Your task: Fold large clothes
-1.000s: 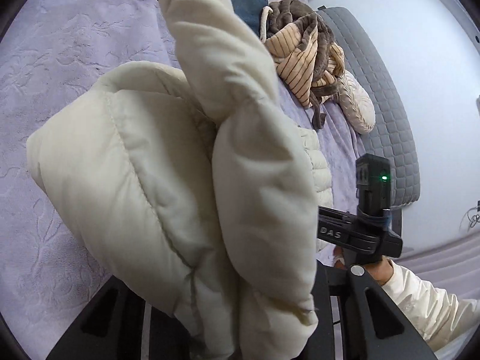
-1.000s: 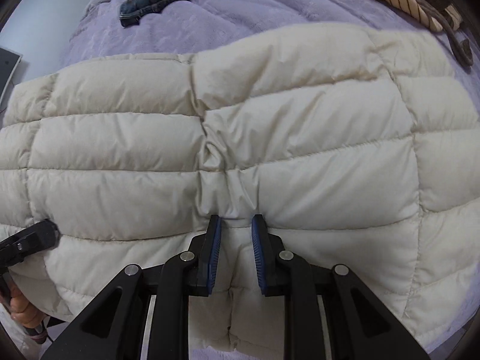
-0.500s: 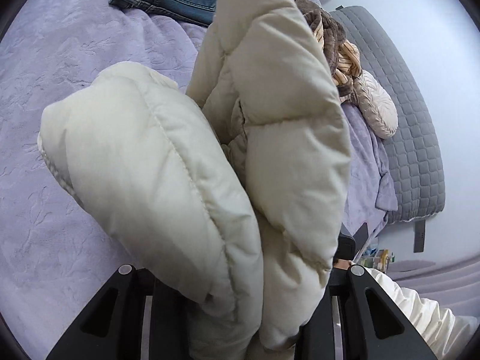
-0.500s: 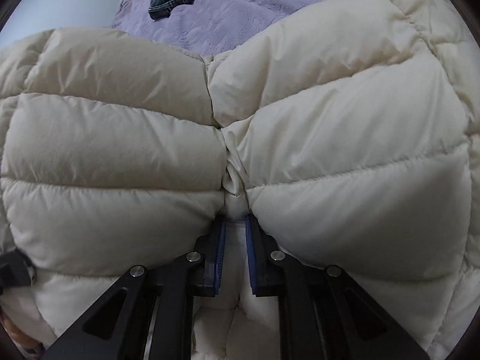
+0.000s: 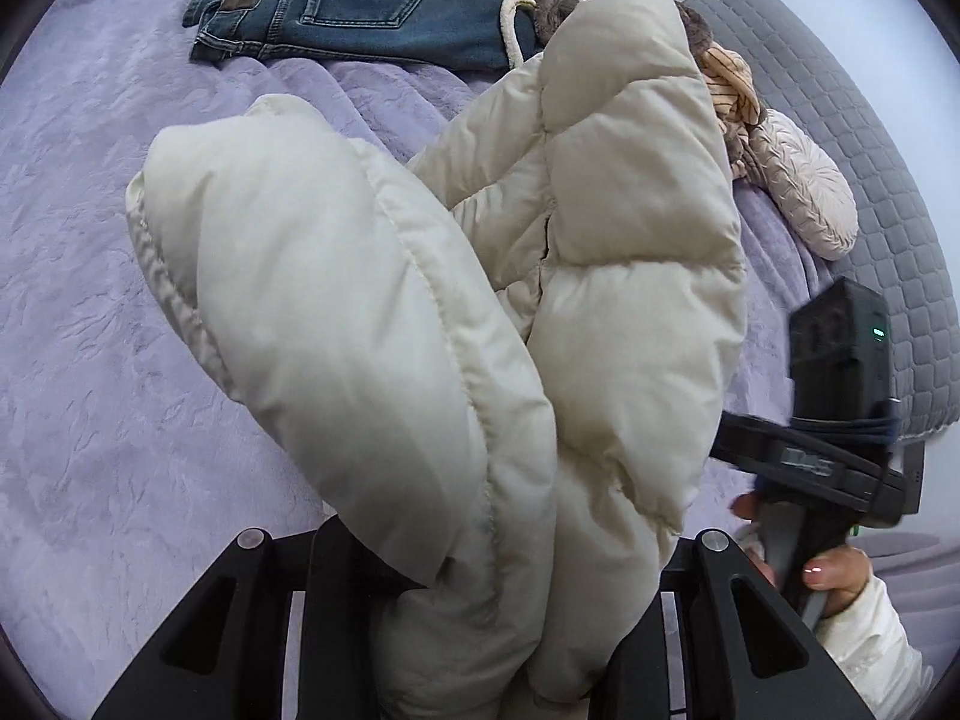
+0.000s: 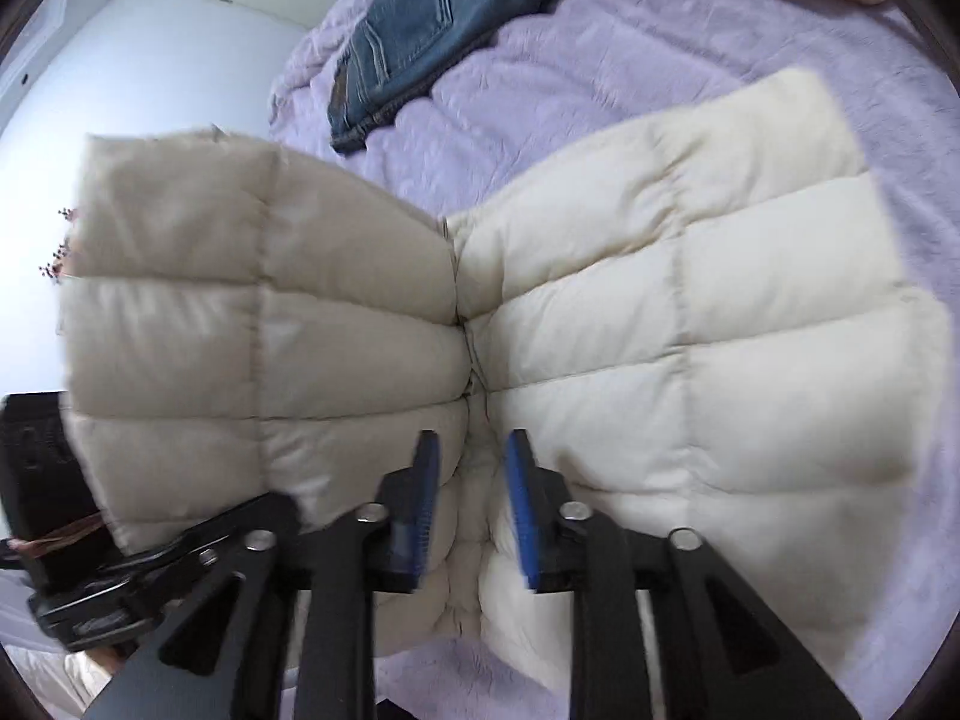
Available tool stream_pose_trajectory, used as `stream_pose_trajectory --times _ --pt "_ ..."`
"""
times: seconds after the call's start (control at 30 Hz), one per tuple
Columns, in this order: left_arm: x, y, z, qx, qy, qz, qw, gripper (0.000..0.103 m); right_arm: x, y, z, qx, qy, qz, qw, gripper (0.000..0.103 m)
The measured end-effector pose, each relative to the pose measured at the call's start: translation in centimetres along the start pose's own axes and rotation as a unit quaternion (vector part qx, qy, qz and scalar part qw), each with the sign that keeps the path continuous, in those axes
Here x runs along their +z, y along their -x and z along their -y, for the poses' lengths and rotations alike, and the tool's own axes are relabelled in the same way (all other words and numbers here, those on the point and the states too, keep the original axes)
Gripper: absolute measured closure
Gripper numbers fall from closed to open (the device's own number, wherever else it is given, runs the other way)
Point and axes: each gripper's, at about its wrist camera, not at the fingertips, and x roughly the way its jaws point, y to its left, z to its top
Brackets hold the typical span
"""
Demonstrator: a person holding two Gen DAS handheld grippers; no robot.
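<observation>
Since a moment ago the right tongs (image 6: 471, 474) have just been opening; their blue pads now stand apart, with a fold of the cream puffer jacket (image 6: 690, 300) between them but not pressed. One half lies on the purple bedspread (image 6: 600, 60), the other is lifted. Left tongs (image 5: 516, 630) pinch a thick bunch of jacket. Folded jeans (image 5: 360, 6) and a striped garment (image 5: 729, 75) lie beyond.

Soft, even daylight, faint shadows; heavy fisheye bending, dark corner vignette; right wrist view motion-blurred, left sharp.
</observation>
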Motion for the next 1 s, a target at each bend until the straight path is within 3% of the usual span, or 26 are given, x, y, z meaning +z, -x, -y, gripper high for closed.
stream_pose_trajectory --times 0.03,0.1,0.17,0.2,0.27,0.33,0.43,0.47,0.57,0.67,0.83,1.0 --pt "0.0 -0.1 0.4 0.005 0.0 -0.001 1.0 0.07 -0.3 2.0 0.3 -0.007 0.001 0.019 1.0 0.026" --pt "0.2 -0.6 1.2 0.018 -0.001 -0.002 0.9998 0.07 -1.5 5.4 0.9 -0.042 0.009 0.056 0.997 0.026" --pt "0.2 -0.8 2.2 0.033 -0.006 -0.005 0.9994 0.07 -2.7 7.7 2.3 -0.105 0.01 0.081 0.991 0.028" --pt "0.1 -0.9 2.8 0.04 -0.011 -0.007 0.9991 0.07 -3.4 8.4 3.2 -0.126 0.001 0.088 0.988 0.034" --pt "0.2 -1.5 4.0 0.054 -0.021 -0.011 0.9983 0.07 -4.0 8.5 6.0 -0.12 -0.042 0.082 0.988 0.054" --pt "-0.1 -2.1 5.7 0.065 -0.033 -0.017 0.9972 0.069 -4.4 7.8 9.1 -0.098 -0.08 0.063 0.99 0.082" --pt "0.0 -3.5 7.8 0.081 -0.057 -0.029 0.9947 0.069 -4.9 6.1 11.8 -0.073 -0.096 0.047 0.992 0.089" --pt "-0.1 -3.9 8.5 0.081 -0.064 -0.033 0.994 0.062 -5.2 5.7 12.5 -0.063 -0.1 0.045 0.992 0.089" --pt "-0.3 -5.0 10.2 0.041 -0.072 -0.042 0.9957 0.037 -5.0 3.9 14.3 -0.031 -0.12 0.037 0.992 0.089" --pt "-0.5 -5.8 11.5 -0.008 -0.083 -0.048 0.9953 0.028 -4.7 3.0 15.8 0.003 -0.135 0.029 0.99 0.089" --pt "-0.9 -7.4 12.9 -0.102 -0.095 -0.064 0.9881 0.025 -3.9 1.9 17.7 0.031 -0.145 0.017 0.989 0.089" --pt "-1.5 -8.2 15.4 -0.099 -0.129 -0.06 0.9848 0.025 -3.0 2.7 18.8 0.043 -0.147 0.012 0.988 0.089"
